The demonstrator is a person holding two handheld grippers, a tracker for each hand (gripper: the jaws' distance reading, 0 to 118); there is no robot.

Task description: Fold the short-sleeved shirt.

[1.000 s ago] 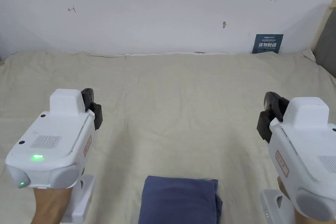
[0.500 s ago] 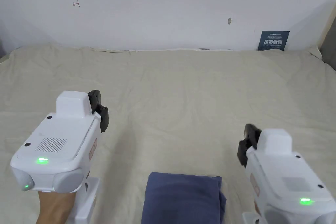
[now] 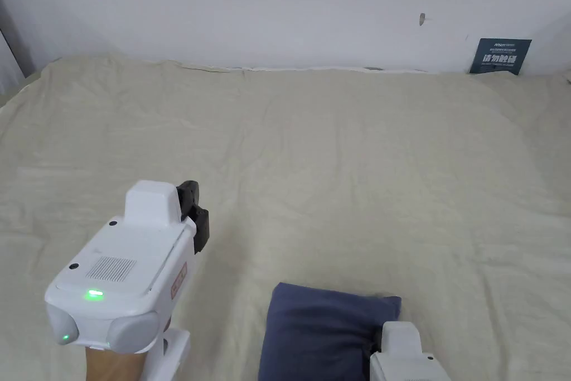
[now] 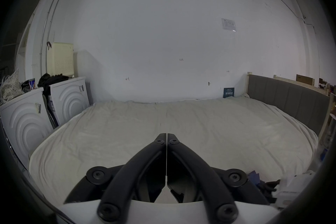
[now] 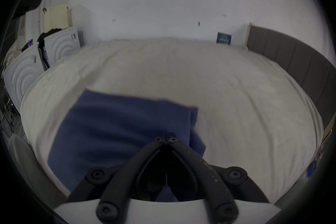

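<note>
Jaws together on left gripper (image 4: 166, 137) and right gripper (image 5: 165, 136), folded blue shirt (image 3: 318, 332) on bed (image 3: 346, 175)

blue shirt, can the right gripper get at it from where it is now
Probably yes: the right gripper, jaws shut, hangs just over the folded blue shirt, nothing between them; it would need to open first.

The folded navy shirt (image 3: 320, 334) runs off the bottom edge of the head view, its near end unseen. The right gripper (image 3: 406, 355) is cut off there too, only its white top showing, and it covers the shirt's right corner. In the right gripper view the shirt (image 5: 112, 124) is smeared with blur. The print on the blue sign (image 3: 499, 56) is too small to tell.
</note>
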